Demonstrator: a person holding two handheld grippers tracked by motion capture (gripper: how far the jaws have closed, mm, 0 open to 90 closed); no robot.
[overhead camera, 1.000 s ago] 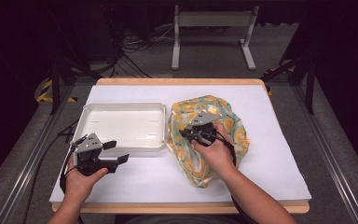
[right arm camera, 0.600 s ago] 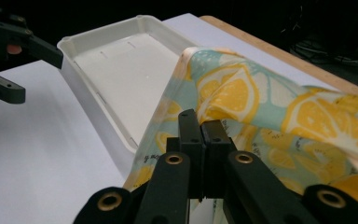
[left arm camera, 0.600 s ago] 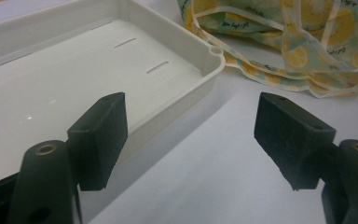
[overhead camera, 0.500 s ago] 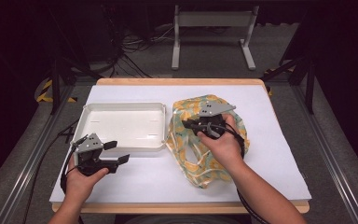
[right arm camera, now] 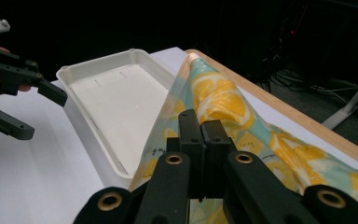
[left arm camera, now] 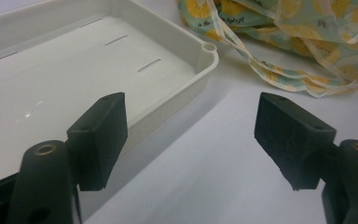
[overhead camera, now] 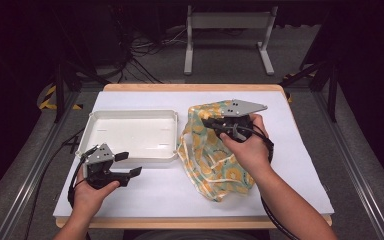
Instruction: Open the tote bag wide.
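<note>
Lemon-print cloth (overhead camera: 215, 150), teal and yellow, lay bunched on the white sheet (overhead camera: 290, 165) just right of the white tray (overhead camera: 130, 132); its far edge was hidden behind your right hand (overhead camera: 247, 147), and how much fabric sat between the jaws could not be made out in the high view. Compared with a second earlier, your right gripper (overhead camera: 211, 121) had moved toward the table's far side and lifted a fold into a taut ridge; your left had not shifted. Your right gripper (right arm camera: 200, 135) was clamped on the cloth (right arm camera: 219, 100), jaws pressed together. Your left gripper (overhead camera: 128, 164) rested near the tray's (left arm camera: 98, 70) front corner, jaws spread wide apart, nothing between them, pointing toward the cloth (left arm camera: 284, 37).
</note>
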